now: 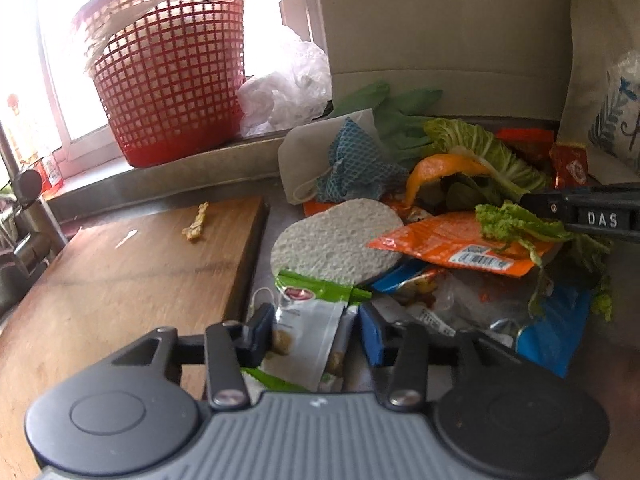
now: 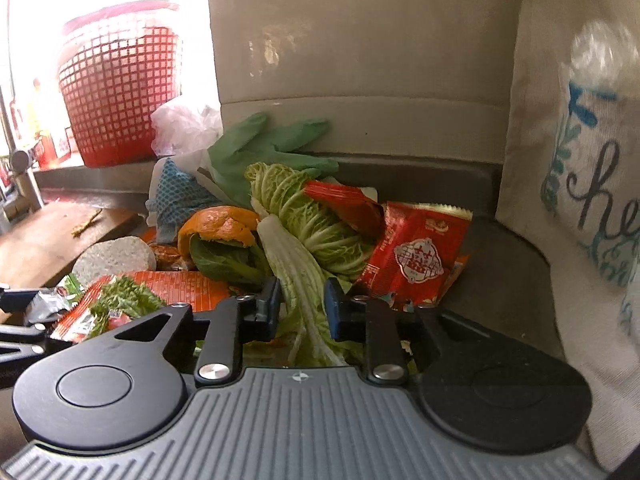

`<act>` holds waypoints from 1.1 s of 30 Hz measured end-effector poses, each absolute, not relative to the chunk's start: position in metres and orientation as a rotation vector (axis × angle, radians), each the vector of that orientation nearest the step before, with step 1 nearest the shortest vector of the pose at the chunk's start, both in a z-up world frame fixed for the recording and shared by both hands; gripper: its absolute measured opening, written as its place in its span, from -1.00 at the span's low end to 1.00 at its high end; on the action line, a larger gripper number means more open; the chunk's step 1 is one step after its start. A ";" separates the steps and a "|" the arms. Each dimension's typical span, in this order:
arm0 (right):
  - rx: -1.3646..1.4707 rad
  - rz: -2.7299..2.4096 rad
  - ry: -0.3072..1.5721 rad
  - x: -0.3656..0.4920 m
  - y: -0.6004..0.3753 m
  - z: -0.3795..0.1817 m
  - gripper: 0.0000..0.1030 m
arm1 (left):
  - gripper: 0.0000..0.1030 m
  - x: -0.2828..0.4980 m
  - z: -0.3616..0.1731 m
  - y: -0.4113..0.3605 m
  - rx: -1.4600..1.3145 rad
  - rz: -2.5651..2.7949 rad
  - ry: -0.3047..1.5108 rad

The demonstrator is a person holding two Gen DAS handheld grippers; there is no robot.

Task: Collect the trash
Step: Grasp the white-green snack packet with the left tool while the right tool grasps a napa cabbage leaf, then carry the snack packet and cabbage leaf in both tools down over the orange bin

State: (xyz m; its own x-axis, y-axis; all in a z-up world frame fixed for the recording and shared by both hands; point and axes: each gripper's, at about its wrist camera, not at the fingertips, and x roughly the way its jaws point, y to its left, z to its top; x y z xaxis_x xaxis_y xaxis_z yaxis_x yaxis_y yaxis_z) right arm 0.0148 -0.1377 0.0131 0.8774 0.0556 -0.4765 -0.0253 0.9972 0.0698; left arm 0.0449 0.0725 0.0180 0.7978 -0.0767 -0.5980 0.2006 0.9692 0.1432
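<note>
A pile of trash lies on the steel counter: orange wrapper (image 1: pixel 452 246), white sponge (image 1: pixel 336 240), orange peel (image 1: pixel 436 172), cabbage leaves (image 2: pixel 304 220), red wrapper (image 2: pixel 416 256), blue mesh cloth (image 1: pixel 352 164), green glove (image 2: pixel 272 148). My left gripper (image 1: pixel 312 330) is open, its fingers on either side of a green-and-white snack packet (image 1: pixel 308 320). My right gripper (image 2: pixel 302 304) is open around the white stalk of a cabbage leaf (image 2: pixel 296 276); it also shows in the left wrist view (image 1: pixel 588 216).
A red mesh basket (image 1: pixel 168 68) with a plastic liner stands on the sill at back left. A wooden cutting board (image 1: pixel 120 280) with a food scrap (image 1: pixel 196 224) lies left. A crumpled white bag (image 1: pixel 288 84) sits beside the basket. A printed cloth bag (image 2: pixel 584 184) hangs right.
</note>
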 end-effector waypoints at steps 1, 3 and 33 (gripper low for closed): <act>0.048 0.041 0.492 0.013 -0.137 0.013 -0.60 | -0.17 0.044 0.019 0.073 0.190 -0.144 0.632; 0.035 0.037 0.487 0.012 -0.137 0.013 -0.65 | -0.19 0.043 0.020 0.075 0.170 -0.134 0.632; 0.453 0.301 0.355 -0.058 -0.158 0.056 -0.91 | -0.22 -0.141 0.058 0.101 -0.071 0.063 0.573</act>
